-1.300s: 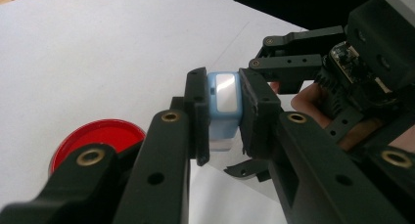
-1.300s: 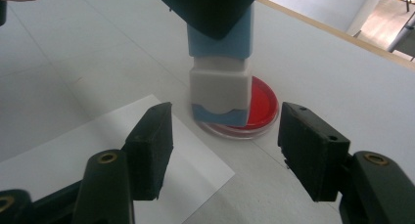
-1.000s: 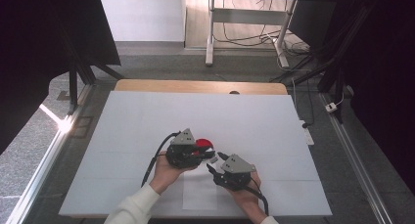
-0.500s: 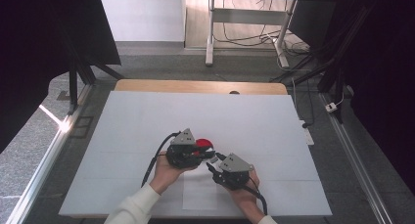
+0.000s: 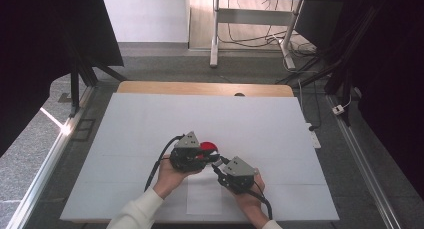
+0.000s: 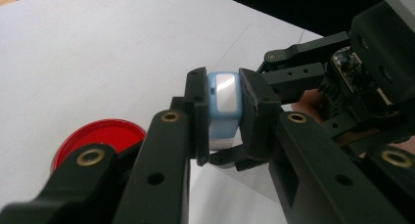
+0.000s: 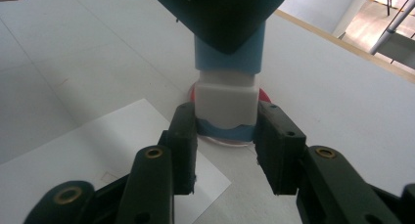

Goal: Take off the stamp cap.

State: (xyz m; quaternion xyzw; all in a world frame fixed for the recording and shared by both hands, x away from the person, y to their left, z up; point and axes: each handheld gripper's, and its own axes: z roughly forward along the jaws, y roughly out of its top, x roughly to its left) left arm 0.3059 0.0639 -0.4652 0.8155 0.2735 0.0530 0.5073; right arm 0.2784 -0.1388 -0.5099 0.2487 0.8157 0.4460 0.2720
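left gripper (image 5: 212,158) is clamping the blue end of a small blue-and-white block (image 6: 223,106), jaws pressing both its sides, holding it up off the worktop (image 5: 150,124) near the front edge, about mid-width. right gripper (image 5: 216,168) is coming in on the other end: in the right gripper view the white section (image 7: 226,99) and the lower blue cap (image 7: 225,129) are sitting between its jaws, which have just been closing. pads are looking right against the cap's sides, so i'm calling it gripped, tho contact on the left pad is hard to see fully.

red dish (image 5: 207,148) is lying on the worktop just behind the grippers, nothing in it as far as i can see. white sheet (image 5: 204,196) is lying flat by the front edge, under the hands.

progress, my read: pick-up is done, both ends now held, so the two-handed bit (prob pulling or twisting the block apart) is only just starting. block is in one piece, no gap showing btw the sections. left to do: separate it, then set the parts down, maybe in the dish.
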